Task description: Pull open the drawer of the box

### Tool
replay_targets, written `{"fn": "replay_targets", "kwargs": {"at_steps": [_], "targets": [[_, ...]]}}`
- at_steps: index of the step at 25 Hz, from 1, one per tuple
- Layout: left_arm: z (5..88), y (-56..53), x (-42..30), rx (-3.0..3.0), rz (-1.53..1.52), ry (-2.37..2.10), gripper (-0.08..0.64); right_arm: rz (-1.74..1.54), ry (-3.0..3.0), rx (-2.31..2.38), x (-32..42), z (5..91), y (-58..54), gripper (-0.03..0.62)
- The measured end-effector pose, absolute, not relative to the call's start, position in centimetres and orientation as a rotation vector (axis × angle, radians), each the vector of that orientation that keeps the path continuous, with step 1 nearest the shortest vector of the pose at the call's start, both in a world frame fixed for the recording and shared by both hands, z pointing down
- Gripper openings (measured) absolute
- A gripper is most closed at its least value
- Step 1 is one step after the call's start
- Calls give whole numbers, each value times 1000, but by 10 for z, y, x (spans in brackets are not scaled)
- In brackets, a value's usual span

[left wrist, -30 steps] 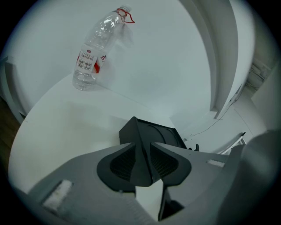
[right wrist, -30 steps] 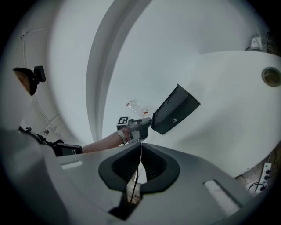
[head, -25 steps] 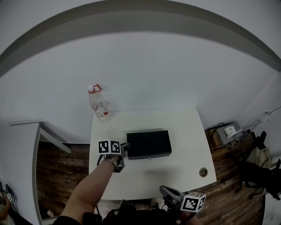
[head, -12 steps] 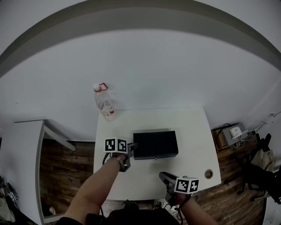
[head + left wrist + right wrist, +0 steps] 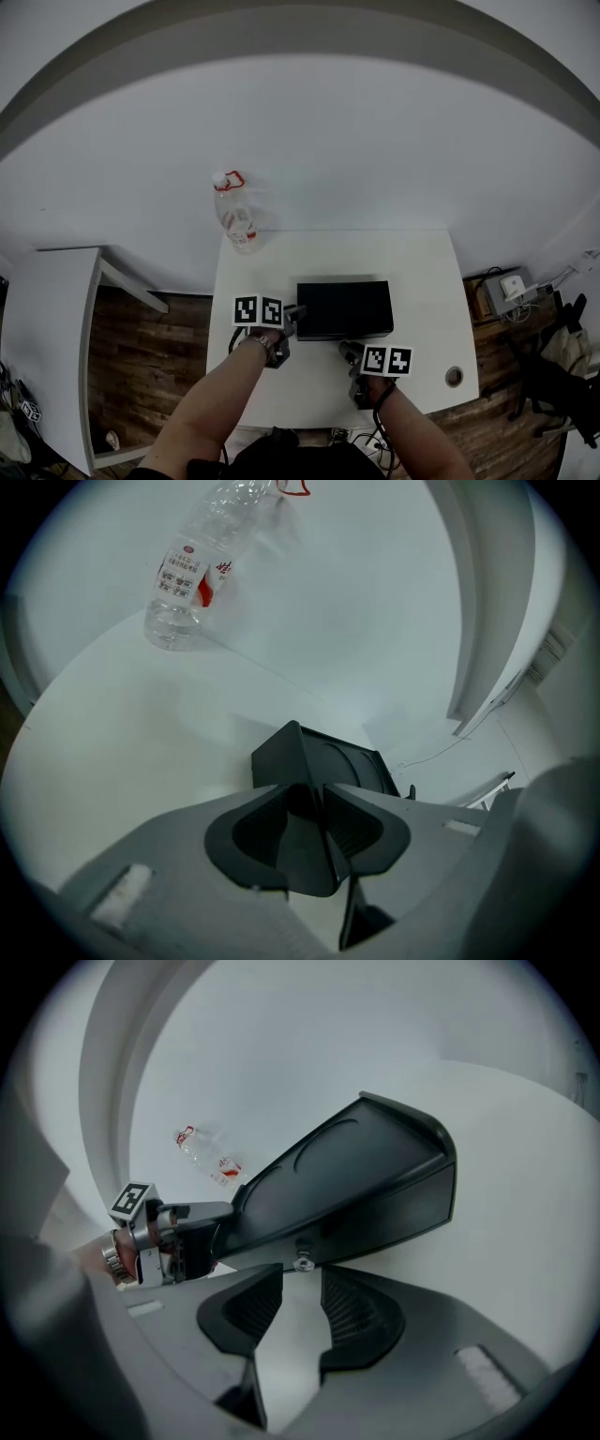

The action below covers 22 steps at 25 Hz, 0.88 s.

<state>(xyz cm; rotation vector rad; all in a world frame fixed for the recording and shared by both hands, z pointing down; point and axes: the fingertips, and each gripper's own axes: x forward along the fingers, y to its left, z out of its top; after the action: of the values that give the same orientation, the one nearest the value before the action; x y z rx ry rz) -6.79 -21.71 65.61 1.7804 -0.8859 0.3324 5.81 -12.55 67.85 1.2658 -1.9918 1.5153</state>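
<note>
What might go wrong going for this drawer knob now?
1. The knob is small and sits just ahead of the right gripper, whose jaws are opening; closing early could miss it.
2. The left gripper is opening its jaws around the box corner, so the box may slide when pulled.

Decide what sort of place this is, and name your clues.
Probably a plain indoor workroom: a small white table against a bare white wall, a wooden floor, and cables lying beside it.
</note>
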Motion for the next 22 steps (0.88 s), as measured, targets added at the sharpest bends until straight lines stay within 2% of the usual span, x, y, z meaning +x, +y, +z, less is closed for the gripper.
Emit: {"fn": "replay_targets", "kwargs": {"at_steps": [8, 11, 14, 22], "targets": [[656, -217, -69, 1773, 298, -893, 132, 1525, -1977, 1252, 54, 690, -134, 132], [657, -217, -70, 1770, 296, -896, 132, 1514, -1983, 1233, 50, 692, -135, 124], [657, -217, -69, 1769, 297, -901, 132, 1503, -2008, 1211, 47, 691, -135, 77], [657, -216, -68, 1763, 294, -921, 132, 1492, -2026, 1230, 49, 689, -131, 74]]}}
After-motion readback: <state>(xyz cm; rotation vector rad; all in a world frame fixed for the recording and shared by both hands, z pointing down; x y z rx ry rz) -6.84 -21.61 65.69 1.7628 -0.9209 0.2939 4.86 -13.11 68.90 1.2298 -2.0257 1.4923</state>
